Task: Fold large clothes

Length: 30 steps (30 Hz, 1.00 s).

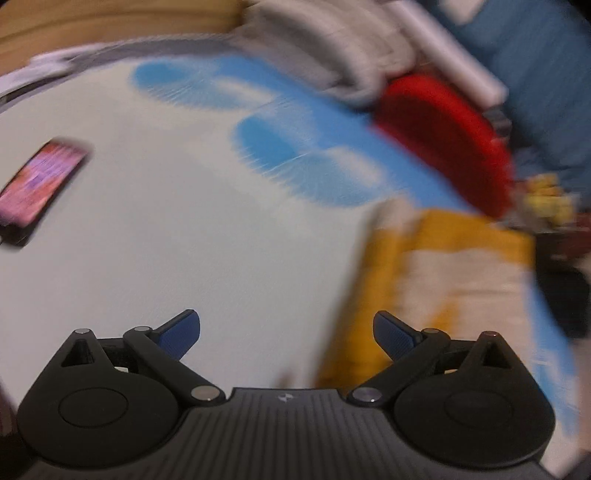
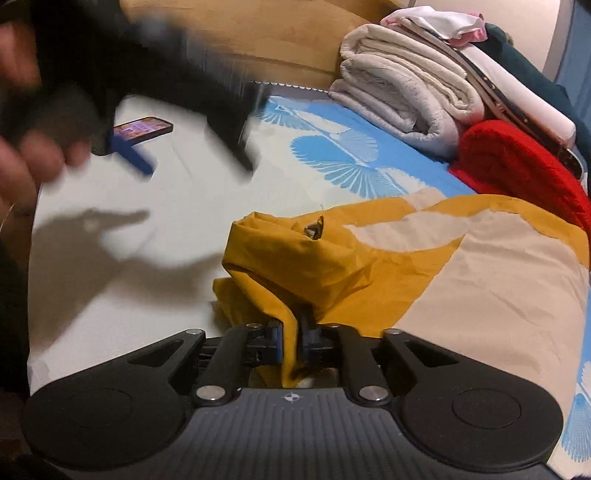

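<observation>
A large yellow and cream cloth (image 2: 461,266) lies on the bed, spread to the right with a bunched yellow corner (image 2: 288,258) standing up. My right gripper (image 2: 291,341) is shut on that bunched corner, fabric pinched between its blue pads. My left gripper (image 1: 286,334) is open and empty, held above the bare sheet with the same cloth (image 1: 436,280) to its right; that view is blurred. In the right wrist view the left gripper (image 2: 184,158) shows blurred at the upper left, held in a hand, above the bed.
The bed has a white sheet (image 2: 166,229) with blue leaf prints. A phone (image 2: 144,129) lies on it at the far left. A stack of folded cream blankets (image 2: 402,92) and a red cloth (image 2: 517,162) sit at the far right by a wooden headboard (image 2: 258,33).
</observation>
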### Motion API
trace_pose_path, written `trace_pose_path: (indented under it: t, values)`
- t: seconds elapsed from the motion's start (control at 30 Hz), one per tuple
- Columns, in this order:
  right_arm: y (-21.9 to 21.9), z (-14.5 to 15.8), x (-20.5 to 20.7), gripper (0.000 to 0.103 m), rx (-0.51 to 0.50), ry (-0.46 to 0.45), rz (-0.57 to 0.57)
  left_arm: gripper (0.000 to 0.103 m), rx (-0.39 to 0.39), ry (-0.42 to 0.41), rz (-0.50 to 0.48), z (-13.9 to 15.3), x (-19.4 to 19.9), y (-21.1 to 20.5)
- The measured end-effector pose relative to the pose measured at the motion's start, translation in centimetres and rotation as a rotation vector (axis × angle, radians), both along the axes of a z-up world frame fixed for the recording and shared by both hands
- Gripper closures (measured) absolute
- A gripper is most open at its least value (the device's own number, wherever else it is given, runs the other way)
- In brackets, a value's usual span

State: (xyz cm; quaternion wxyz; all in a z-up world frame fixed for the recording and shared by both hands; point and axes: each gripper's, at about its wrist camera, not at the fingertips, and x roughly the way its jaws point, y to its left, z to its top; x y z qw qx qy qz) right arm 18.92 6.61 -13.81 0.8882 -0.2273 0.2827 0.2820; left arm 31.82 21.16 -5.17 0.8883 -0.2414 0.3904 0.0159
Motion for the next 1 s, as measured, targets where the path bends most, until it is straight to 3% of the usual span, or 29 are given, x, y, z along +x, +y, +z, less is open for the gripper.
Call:
trace_pose_path:
  t: [0.1, 0.2, 0.3, 0.4, 0.47, 0.53, 0.6, 0.67, 0.77, 0.9, 1.0]
  values:
    - [-0.4, 0.6, -0.8, 0.055, 0.071, 0.051, 0.035, 0.002, -0.029, -0.057, -0.142, 1.1, 0.0, -2.3]
    - [-2.5, 3.0, -2.0, 0.058, 0.256, 0.153, 0.055, 0.002, -0.007, -0.025, -0.206, 0.3, 0.7, -5.3]
    - [-6.9, 6.2, -3.8, 0.058, 0.369, 0.121, -0.028, 0.002, 0.041, -0.002, -0.228, -0.6, 1.6, -7.4]
    - [-11.4, 8.7, -4.8, 0.058, 0.360, -0.019, -0.200, 0.002, 0.157, 0.026, -0.209, -1.7, 2.3, -8.6]
    - [-13.6, 9.0, -4.3, 0.056, 0.316, -0.085, -0.321, 0.002, 0.237, 0.095, -0.146, -3.4, 3.0, -8.2]
    - [-15.0, 7.9, -2.9, 0.057, 0.313, -0.033, -0.377, 0.001, 0.179, 0.172, -0.101, -5.5, 3.6, -6.8]
    - [-15.9, 5.2, -1.1, 0.057, 0.358, 0.126, -0.414, 0.001, 0.129, 0.233, -0.071, -7.1, 3.8, -5.8]
    - [-16.0, 2.3, -0.6, 0.057, 0.357, 0.169, -0.427, 0.001, 0.143, 0.242, -0.075, -7.8, 3.7, -5.3]
    - [-15.1, -0.1, -1.5, 0.057, 0.309, 0.119, -0.409, 0.000, 0.181, 0.232, -0.085, -8.1, 3.6, -5.3]
    - [-14.2, -0.3, -1.1, 0.057, 0.236, 0.066, -0.369, 0.000, 0.201, 0.219, -0.087, -8.2, 3.6, -5.3]
    - [-14.9, 1.3, -2.0, 0.057, 0.246, 0.059, -0.362, 0.000, 0.192, 0.217, -0.077, -7.8, 3.6, -5.1]
